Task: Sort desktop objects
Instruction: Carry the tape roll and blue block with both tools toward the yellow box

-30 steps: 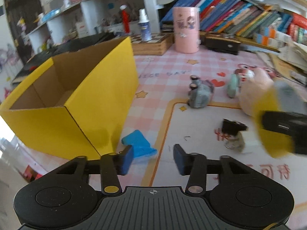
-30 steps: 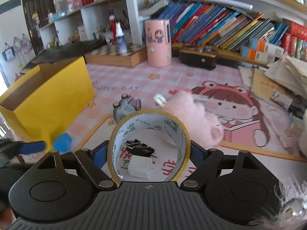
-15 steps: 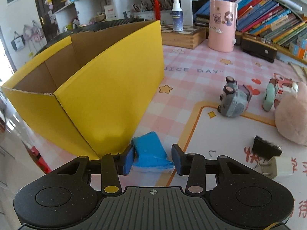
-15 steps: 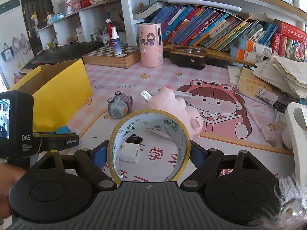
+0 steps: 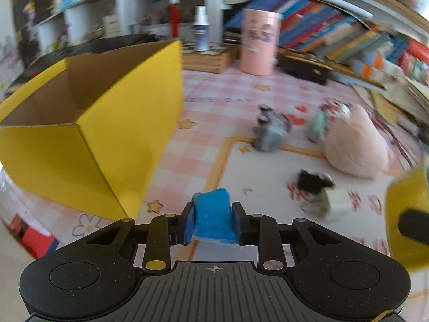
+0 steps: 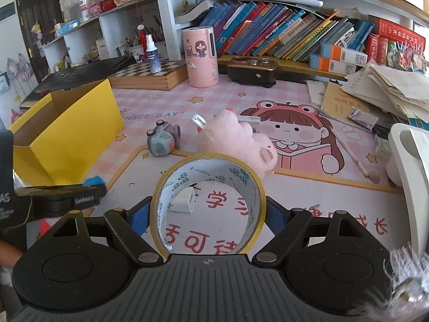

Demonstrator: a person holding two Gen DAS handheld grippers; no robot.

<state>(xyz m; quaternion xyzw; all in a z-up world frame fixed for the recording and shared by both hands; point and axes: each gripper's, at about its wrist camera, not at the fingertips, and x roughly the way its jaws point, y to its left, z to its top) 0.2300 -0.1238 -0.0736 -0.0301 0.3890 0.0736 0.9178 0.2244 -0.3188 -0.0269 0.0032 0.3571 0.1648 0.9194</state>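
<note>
- Gripping a blue block [image 5: 213,216] w/ my left gripper [image 5: 213,221]; both pads pressed on its sides, block held just beside the yellow box [image 5: 112,123] near corner.
- My right gripper [image 6: 207,216] clamps a tape roll [image 6: 207,204] upright betw. its fingers, hole facing the cam.
- Thru the roll I see a white charger [image 6: 185,200] on the desk mat [image 6: 295,187].
- Grey toy camera [image 6: 162,142] and pink plush [image 6: 238,142] sit on the mat, near each other, well apart from the box.
- Black binder clip [image 5: 313,181] touches the charger in left view; blurry.
</note>
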